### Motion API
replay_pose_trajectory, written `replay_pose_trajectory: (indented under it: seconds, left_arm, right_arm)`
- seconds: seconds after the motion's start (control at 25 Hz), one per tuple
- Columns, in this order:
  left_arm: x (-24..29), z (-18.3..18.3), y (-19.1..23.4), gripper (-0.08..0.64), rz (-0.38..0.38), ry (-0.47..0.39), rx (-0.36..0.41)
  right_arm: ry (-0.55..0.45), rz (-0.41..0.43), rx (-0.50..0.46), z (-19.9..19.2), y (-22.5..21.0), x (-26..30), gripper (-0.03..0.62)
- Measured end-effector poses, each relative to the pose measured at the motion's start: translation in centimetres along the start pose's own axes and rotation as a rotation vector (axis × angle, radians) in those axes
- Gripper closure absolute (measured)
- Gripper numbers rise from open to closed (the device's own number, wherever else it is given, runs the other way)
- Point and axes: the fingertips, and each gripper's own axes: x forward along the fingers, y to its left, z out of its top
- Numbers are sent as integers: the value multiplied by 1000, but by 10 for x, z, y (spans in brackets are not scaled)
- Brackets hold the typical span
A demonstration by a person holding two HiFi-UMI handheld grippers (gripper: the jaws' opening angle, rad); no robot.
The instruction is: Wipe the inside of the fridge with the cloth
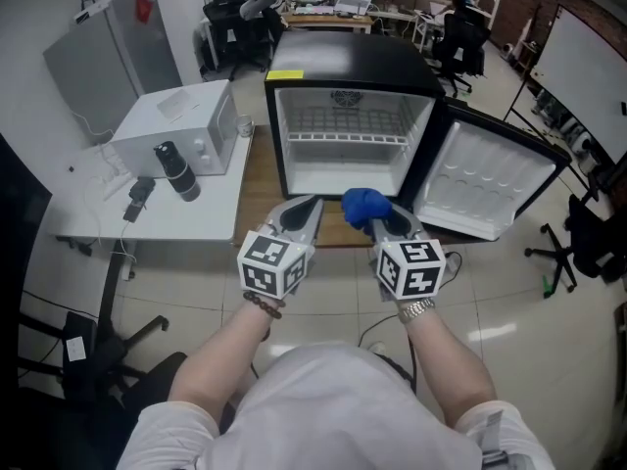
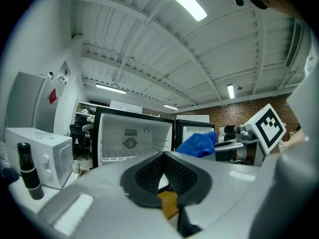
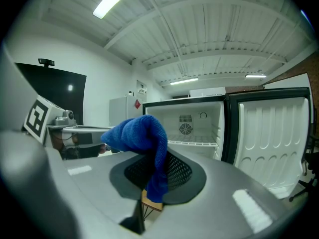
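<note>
Fridge point(image 1: 348, 65) stands open, interior not yet wiped. Right tongs point(image 1: 376, 222) clamp the blue cloth point(image 1: 364, 204) just before the fridge; left tongs point(image 1: 312, 205) closed, empty.

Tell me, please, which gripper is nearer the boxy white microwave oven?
Left. The left gripper is right of the white microwave oven, nearer the person; the right gripper, shut on the fluffy blue cloth, is farther right.

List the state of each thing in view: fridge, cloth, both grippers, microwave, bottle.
small black fridge: door wide open, wire shelf bare
blue fuzzy cloth: bunched up, held in the air
right gripper: shut on the blue fuzzy cloth
left gripper: shut, empty
white boxy microwave: door closed
black cylindrical bottle: upright on the white table
</note>
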Motion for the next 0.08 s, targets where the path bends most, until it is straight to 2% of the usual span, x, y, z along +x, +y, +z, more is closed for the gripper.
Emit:
replay_pose_trajectory:
  seconds: [0.08]
  left_arm:
    - [0,-2,0,565,1,2,-2]
  right_arm:
    - [-1,-2,-2,-1,-1,-1,552]
